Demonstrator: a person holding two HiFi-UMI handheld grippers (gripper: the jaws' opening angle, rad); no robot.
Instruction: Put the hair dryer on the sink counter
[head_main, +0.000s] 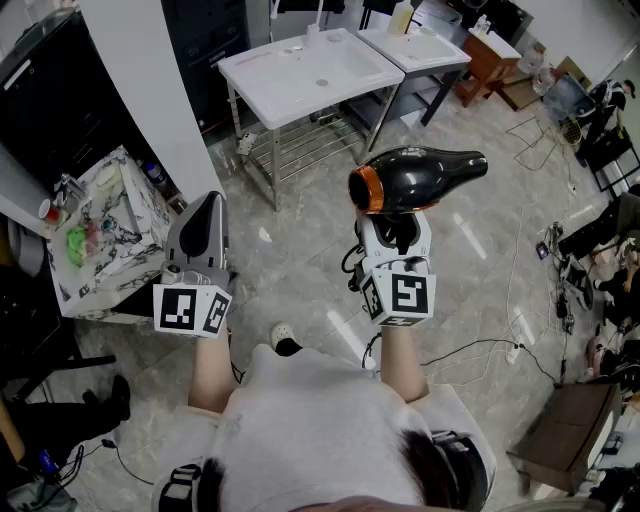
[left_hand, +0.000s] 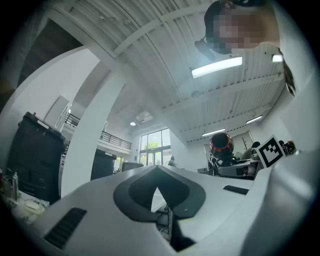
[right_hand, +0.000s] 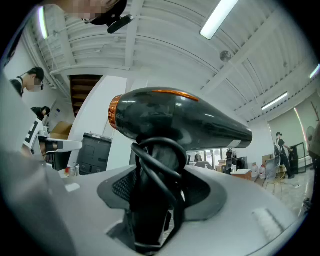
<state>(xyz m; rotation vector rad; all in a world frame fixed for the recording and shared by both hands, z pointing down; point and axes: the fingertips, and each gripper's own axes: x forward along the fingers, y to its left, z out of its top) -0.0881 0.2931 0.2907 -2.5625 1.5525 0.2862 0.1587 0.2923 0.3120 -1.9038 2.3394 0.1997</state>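
Black with an orange rear ring, the hair dryer (head_main: 415, 180) sits in the right tongs (head_main: 397, 228), which are clamped on its cord-wrapped handle, with the barrel lying crosswise. The sink table (head_main: 290, 105) lies ahead and slightly left, well apart. The left tongs (head_main: 208, 205) are closed and empty.

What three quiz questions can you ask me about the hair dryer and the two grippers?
1. True or false: the hair dryer already lies on the sink counter.
2. Where do the fingers of the right gripper squeeze it? A: its nozzle. B: its handle, with the cord wound round. C: its orange ring.
3. Fill in: the left gripper is shut and holds ___.

Key: 1 false, it is held up in the air; 2 B; 3 nothing.
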